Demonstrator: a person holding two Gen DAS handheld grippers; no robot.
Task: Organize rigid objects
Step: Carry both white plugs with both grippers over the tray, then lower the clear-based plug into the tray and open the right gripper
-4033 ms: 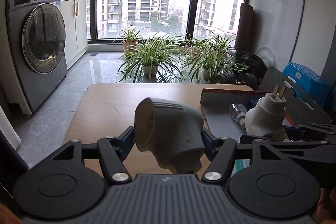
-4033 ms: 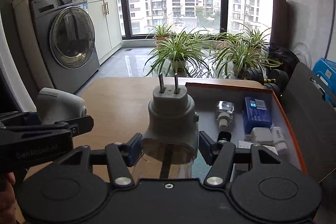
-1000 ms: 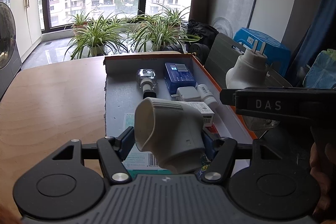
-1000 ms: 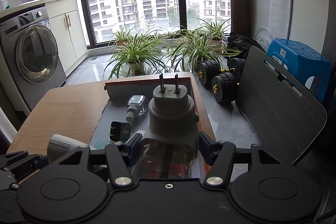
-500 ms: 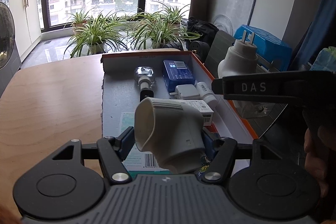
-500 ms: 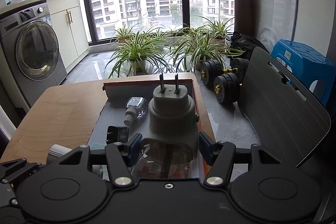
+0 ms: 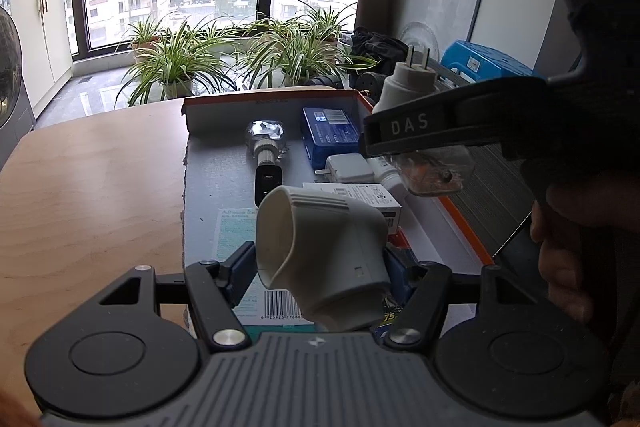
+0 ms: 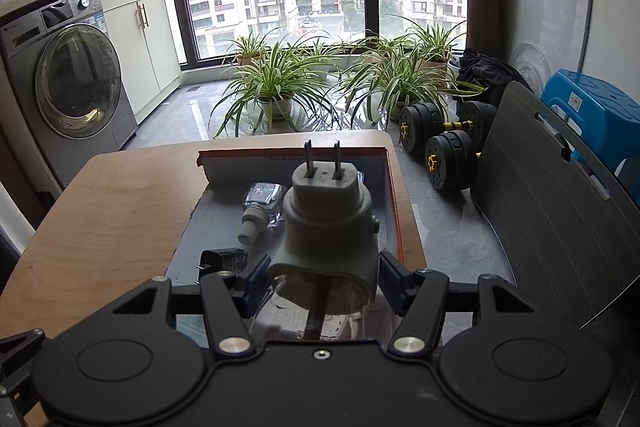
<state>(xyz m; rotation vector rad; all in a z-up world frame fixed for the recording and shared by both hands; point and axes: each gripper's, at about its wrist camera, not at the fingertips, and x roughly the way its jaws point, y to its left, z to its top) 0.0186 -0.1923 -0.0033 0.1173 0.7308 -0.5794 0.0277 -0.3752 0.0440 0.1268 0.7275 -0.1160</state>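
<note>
My left gripper (image 7: 320,267) is shut on a white angled plastic cap (image 7: 320,251) and holds it over the near end of the grey orange-rimmed tray (image 7: 216,171). My right gripper (image 8: 320,279) is shut on a plug-in repellent heater (image 8: 330,223) with a clear bottle under it, prongs pointing away; it also shows in the left wrist view (image 7: 408,87), over the tray's right rim. In the tray lie a small clear bottle (image 7: 266,139), a blue box (image 7: 330,131), a black adapter (image 7: 268,183), a white charger (image 7: 348,167) and a white carton (image 7: 360,195).
The tray sits on the right part of a wooden table (image 7: 92,187). A washing machine (image 8: 72,87) stands far left. Potted plants (image 8: 272,83), dumbbells (image 8: 440,143), a dark folded board (image 8: 552,211) and a blue stool (image 8: 600,107) are on the floor beyond and right.
Since 4 s ago both grippers swung right from the bare table to over the tray. In the last second the right gripper moved left and closer over the tray's right side.
</note>
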